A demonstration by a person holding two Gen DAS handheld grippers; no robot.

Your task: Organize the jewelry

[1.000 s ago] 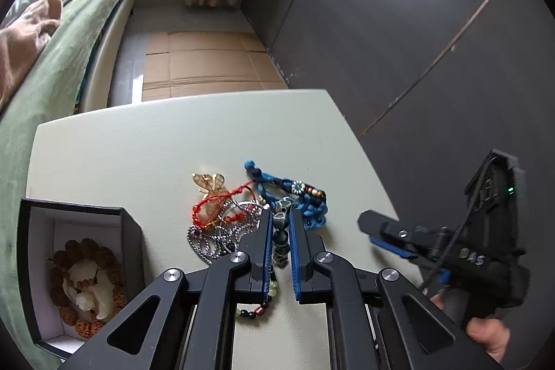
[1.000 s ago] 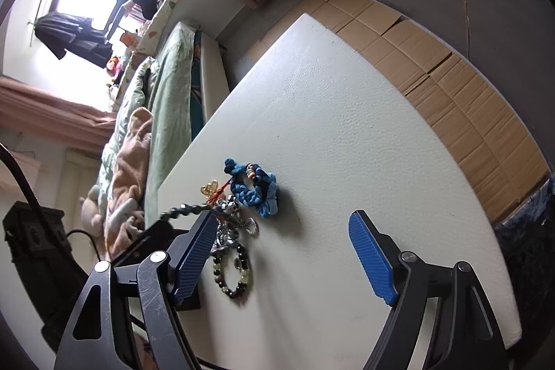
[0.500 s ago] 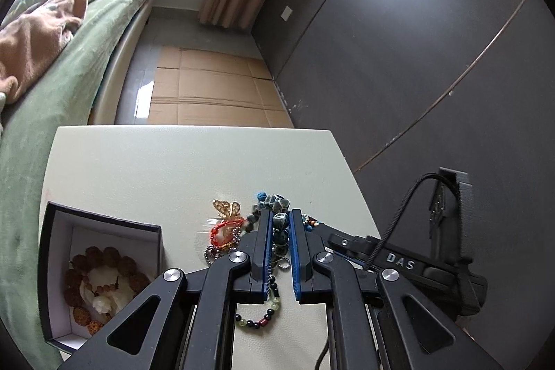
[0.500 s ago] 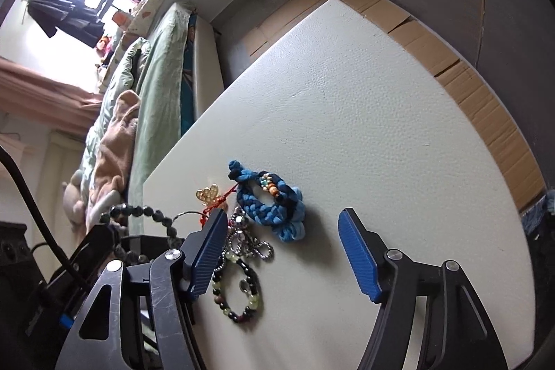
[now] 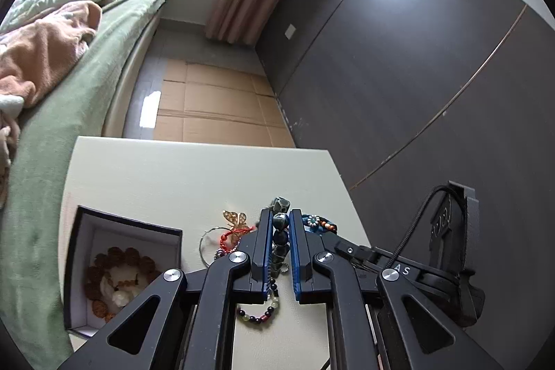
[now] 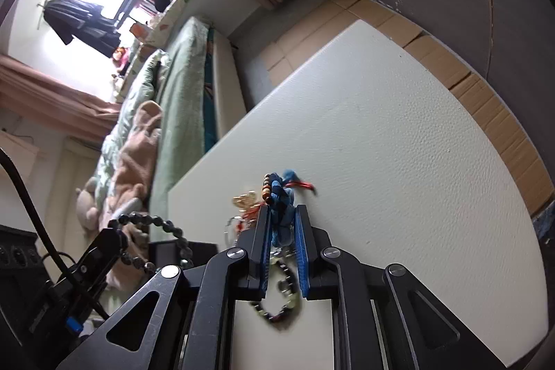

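Observation:
My left gripper point(image 5: 277, 220) is shut on a dark grey bead bracelet point(image 5: 280, 231) and holds it above the cream table point(image 5: 173, 179); the bracelet also shows in the right wrist view point(image 6: 163, 227), hanging from the left gripper. My right gripper point(image 6: 281, 210) is shut on the blue braided bracelet point(image 6: 281, 196), which also shows in the left wrist view point(image 5: 317, 222). On the table lie a gold butterfly with red cord point(image 5: 235, 220), a thin ring bangle point(image 5: 208, 241) and a small mixed-bead bracelet point(image 5: 258, 314). An open black box point(image 5: 121, 231) at left holds a brown bead bracelet point(image 5: 118, 262).
The bed with green cover point(image 5: 69, 92) runs along the table's left side. Cardboard floor point(image 5: 215, 106) lies beyond the far edge. A dark wall point(image 5: 399, 75) stands to the right. The right gripper's body point(image 5: 433, 266) is close beside my left gripper.
My right gripper has closed on the blue braided bracelet. My left gripper has risen with the dark bead bracelet in it.

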